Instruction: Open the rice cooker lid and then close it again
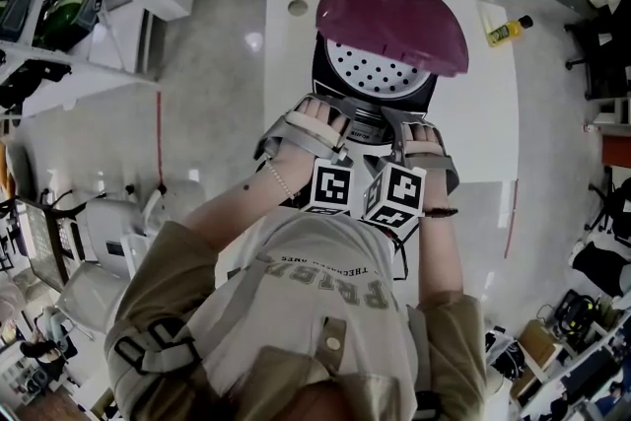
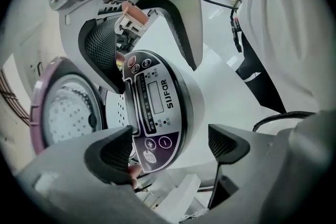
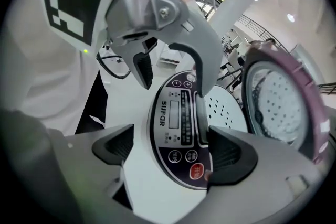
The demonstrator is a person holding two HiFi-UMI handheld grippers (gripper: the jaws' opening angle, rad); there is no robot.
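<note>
The rice cooker (image 1: 375, 104) stands on the white table with its purple lid (image 1: 394, 20) raised, showing the perforated inner plate (image 1: 380, 69). Both grippers sit at the cooker's front, side by side, with their marker cubes toward me. My left gripper (image 2: 168, 148) is open, and the cooker's purple control panel (image 2: 155, 107) lies between and beyond its pads. The raised lid (image 2: 39, 107) is at that view's left. My right gripper (image 3: 171, 148) is open too, with the same control panel (image 3: 178, 128) between its pads and the lid (image 3: 294, 102) at right.
The white table (image 1: 483, 113) carries the cooker, and a yellow bottle (image 1: 508, 30) lies at its far right corner. Shelving (image 1: 59, 5) stands to the left. Boxes and gear (image 1: 572, 340) crowd the floor at lower right.
</note>
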